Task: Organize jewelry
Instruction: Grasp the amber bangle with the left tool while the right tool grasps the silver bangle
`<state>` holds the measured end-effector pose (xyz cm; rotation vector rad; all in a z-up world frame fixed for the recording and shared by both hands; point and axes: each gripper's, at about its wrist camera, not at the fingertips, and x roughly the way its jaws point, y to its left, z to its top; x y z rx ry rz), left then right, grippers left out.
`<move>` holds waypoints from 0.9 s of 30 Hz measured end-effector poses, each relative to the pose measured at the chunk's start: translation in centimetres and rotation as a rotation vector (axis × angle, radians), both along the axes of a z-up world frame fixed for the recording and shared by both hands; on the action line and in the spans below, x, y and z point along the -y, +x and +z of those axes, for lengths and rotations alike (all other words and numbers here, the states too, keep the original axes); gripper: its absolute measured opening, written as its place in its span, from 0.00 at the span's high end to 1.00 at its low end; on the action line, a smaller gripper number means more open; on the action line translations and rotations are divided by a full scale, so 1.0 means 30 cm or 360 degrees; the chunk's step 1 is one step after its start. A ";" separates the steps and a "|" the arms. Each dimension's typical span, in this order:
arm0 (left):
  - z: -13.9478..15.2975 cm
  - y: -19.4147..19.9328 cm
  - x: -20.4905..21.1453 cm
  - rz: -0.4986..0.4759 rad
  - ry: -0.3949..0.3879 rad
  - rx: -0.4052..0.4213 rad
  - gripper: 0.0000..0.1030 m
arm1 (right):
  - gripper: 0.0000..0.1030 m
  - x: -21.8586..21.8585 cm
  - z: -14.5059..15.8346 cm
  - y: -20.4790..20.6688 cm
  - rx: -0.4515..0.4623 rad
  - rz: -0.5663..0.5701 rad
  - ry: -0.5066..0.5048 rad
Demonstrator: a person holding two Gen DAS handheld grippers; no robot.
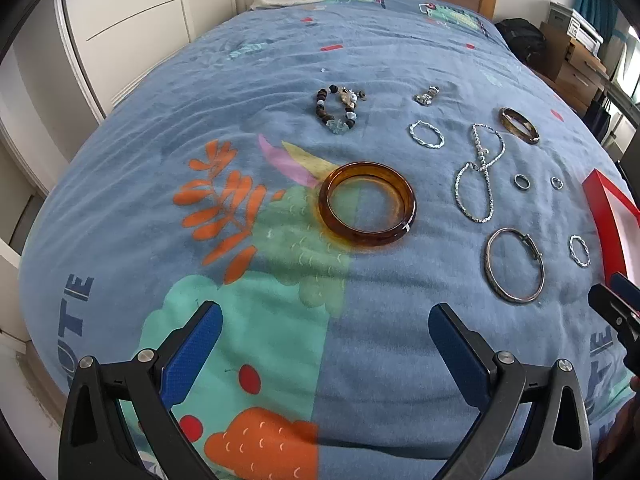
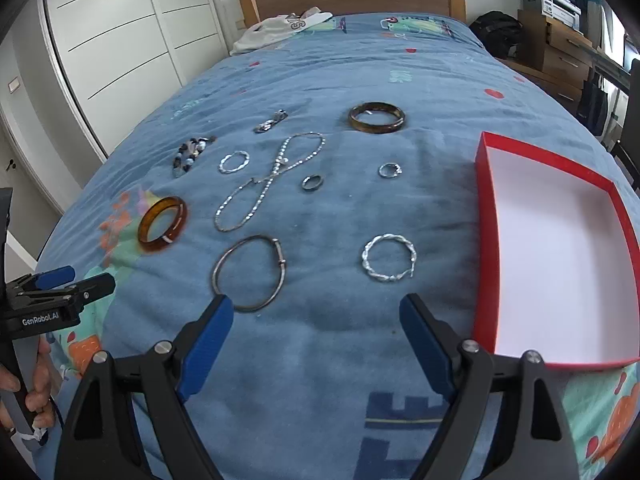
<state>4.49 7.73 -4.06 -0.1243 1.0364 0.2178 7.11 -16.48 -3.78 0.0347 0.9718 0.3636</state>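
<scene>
Ten or so pieces of jewelry lie spread apart on the blue printed bedspread (image 2: 320,360), none overlapping, which looks like a layout meant to give each piece room for a clean grab. Nearest the right gripper (image 2: 316,320) are the thin plain silver bangle (image 2: 249,272), just ahead of its left finger, and the twisted silver hoop (image 2: 389,258), ahead between the fingers. Farther out sit the long silver chain necklace (image 2: 267,180), two small rings, a dark brown marbled bangle (image 2: 376,118) and a beaded bracelet (image 2: 191,154). The translucent amber bangle (image 1: 367,204) lies straight ahead of the left gripper (image 1: 325,330). Both grippers hover above the spread with jaws wide apart and nothing between them, so sorting seems not yet started. The shallow red cardboard box with a white inside (image 2: 486,240) rests empty at the right, beside the jewelry, likely the destination (its open side faces up for easy dropping).

The right wrist view shows the box whole and a hand (image 2: 34,392) gripping the left tool's handle; the left wrist view catches only a red corner of the box (image 1: 604,204), but shows the amber bangle large and centred, and the beaded bracelet (image 1: 340,109) clearly
</scene>
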 end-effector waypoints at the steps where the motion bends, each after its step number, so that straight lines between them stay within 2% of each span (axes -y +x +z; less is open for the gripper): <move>1: -0.002 0.004 -0.002 -0.0001 -0.0004 -0.0007 0.02 | 0.18 0.002 -0.002 0.005 -0.0004 -0.0003 0.0001; 6: -0.007 0.022 -0.017 0.0023 -0.0037 -0.0014 0.02 | 0.18 -0.003 -0.018 0.023 -0.0024 0.0014 0.0001; 11: -0.007 0.063 -0.045 0.0078 -0.0124 -0.0003 0.02 | 0.18 -0.061 -0.031 0.029 -0.0034 0.0102 0.0017; 17: -0.025 0.133 -0.064 0.0062 -0.0085 0.0023 0.02 | 0.17 -0.165 -0.057 0.048 -0.0049 0.0240 0.0017; 27: -0.064 0.212 -0.067 -0.0034 -0.0103 0.0047 0.02 | 0.17 -0.265 -0.123 0.072 -0.0072 0.0354 -0.0026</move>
